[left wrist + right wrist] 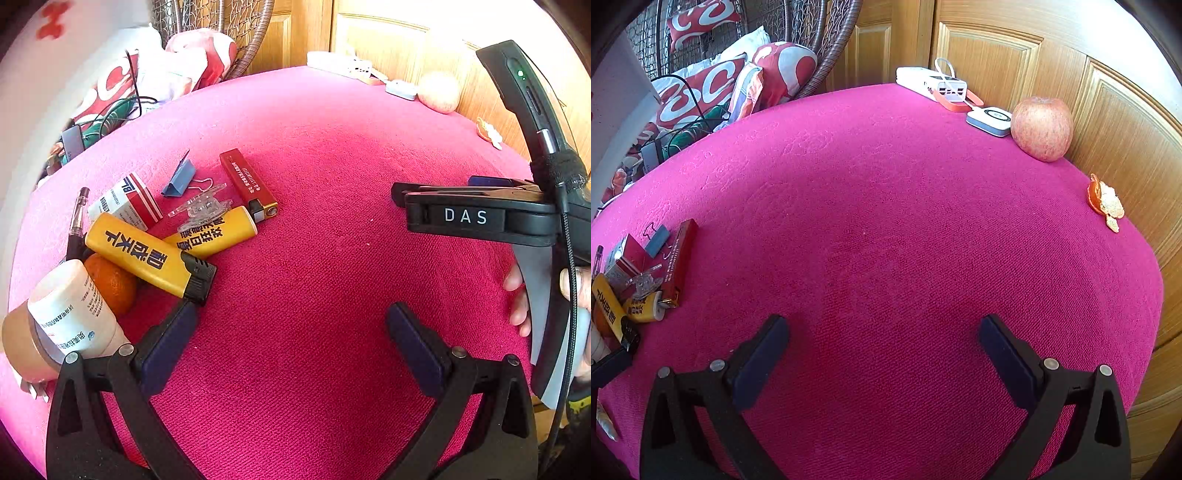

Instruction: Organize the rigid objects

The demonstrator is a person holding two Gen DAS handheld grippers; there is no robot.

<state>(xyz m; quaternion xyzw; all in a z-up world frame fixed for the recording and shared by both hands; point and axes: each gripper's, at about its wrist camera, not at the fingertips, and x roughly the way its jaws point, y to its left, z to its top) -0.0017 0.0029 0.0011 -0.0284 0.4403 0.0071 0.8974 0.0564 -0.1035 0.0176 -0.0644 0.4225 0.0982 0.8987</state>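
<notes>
Only from left wrist: orange [110, 282] under lighters [147, 254]; both grippers' fingers [413, 336] released

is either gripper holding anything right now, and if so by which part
Nothing is held. The left gripper and right gripper both stand open over bare pink cloth, fingers empty.

A home room: wicker hanging chair [827, 44] with cushions [701, 92], wooden panelled doors [1015, 62], pink tablecloth [886, 221]
</notes>
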